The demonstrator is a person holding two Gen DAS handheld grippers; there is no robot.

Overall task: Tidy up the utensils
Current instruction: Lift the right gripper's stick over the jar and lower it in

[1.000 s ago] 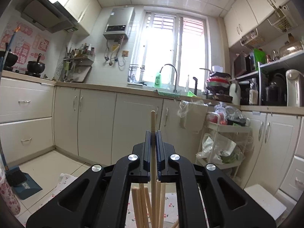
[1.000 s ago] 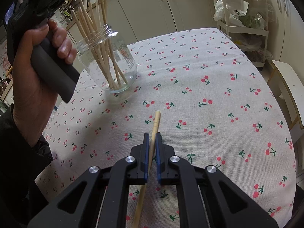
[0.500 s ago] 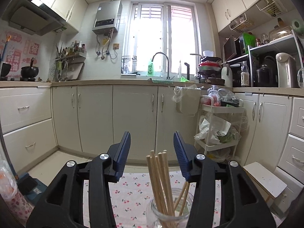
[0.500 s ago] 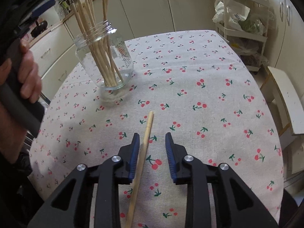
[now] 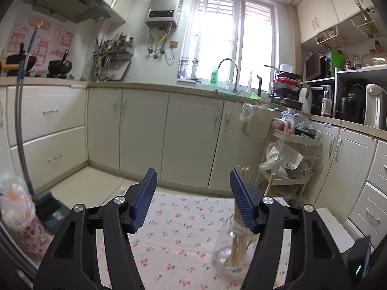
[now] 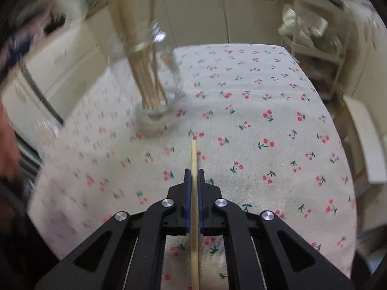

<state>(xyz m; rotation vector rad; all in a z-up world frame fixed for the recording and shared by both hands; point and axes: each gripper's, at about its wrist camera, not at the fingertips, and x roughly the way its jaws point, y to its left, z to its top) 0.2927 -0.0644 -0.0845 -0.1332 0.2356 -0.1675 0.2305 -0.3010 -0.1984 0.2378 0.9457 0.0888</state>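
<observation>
A clear glass jar (image 6: 154,82) holding several wooden chopsticks stands on the cherry-print tablecloth (image 6: 266,111), blurred, ahead and left of my right gripper. My right gripper (image 6: 193,174) is shut on a single wooden chopstick (image 6: 194,217) that pokes forward past the fingertips. In the left wrist view the same jar (image 5: 235,249) sits low right, partly behind my right finger. My left gripper (image 5: 192,178) is open and empty, above the table and left of the jar.
Cream kitchen cabinets (image 5: 145,130) and a counter with a sink line the far wall. A white trolley (image 5: 287,159) with bags stands beyond the table's right corner. A white stool (image 6: 365,135) is at the table's right edge. A broom (image 5: 21,111) leans at left.
My left gripper let a chopstick go into the jar, opened and pulled back to the left. My right gripper opened around the chopstick on the table, then shut on it.
</observation>
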